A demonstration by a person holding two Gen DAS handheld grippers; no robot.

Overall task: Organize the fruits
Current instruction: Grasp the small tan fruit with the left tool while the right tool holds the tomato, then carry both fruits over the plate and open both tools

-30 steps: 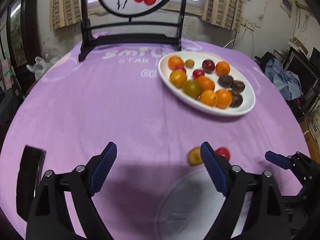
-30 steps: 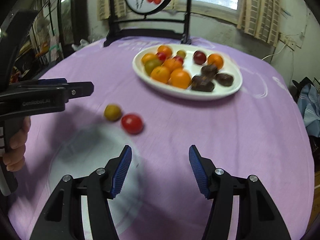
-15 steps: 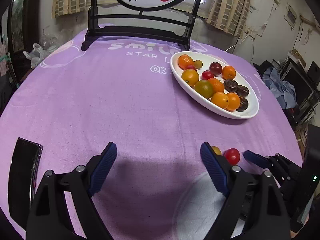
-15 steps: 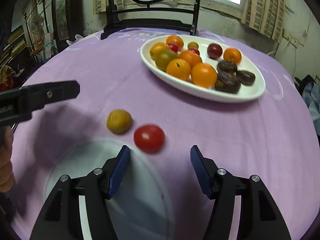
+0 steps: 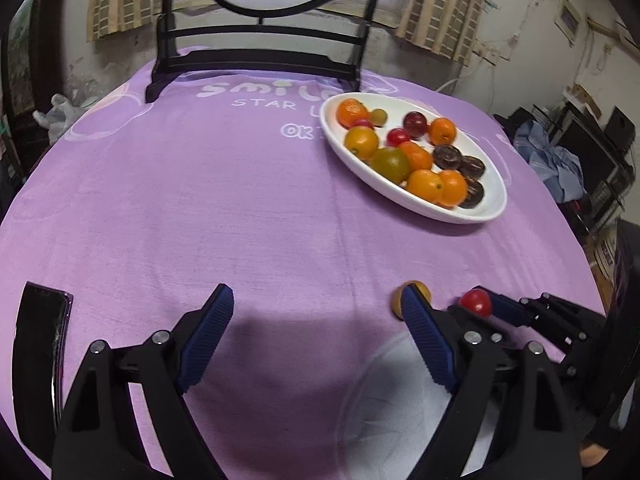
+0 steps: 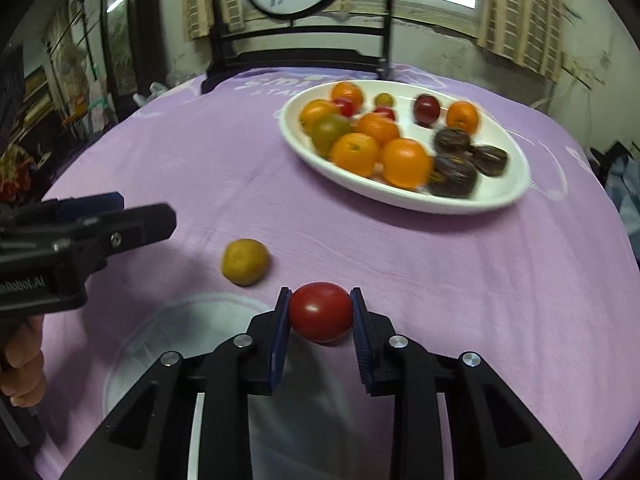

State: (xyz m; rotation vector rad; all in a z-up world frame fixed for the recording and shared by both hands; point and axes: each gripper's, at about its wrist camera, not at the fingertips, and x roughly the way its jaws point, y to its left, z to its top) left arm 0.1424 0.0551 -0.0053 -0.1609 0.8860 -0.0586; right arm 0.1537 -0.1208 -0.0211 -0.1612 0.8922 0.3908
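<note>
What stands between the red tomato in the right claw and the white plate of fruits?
Nothing visible does. The right claw is shut on the red tomato, and only bare purple cloth lies before the white plate. The yellow fruit sits off to the left.

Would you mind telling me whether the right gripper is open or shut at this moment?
Shut on the red tomato: in the right wrist view the right gripper has both blue pads pressed against the tomato's sides, just above the purple tablecloth.

Right gripper (image 6: 320, 312) jaws clamped on red tomato (image 6: 320, 311); left gripper (image 5: 316, 334) jaws spread wide.
</note>
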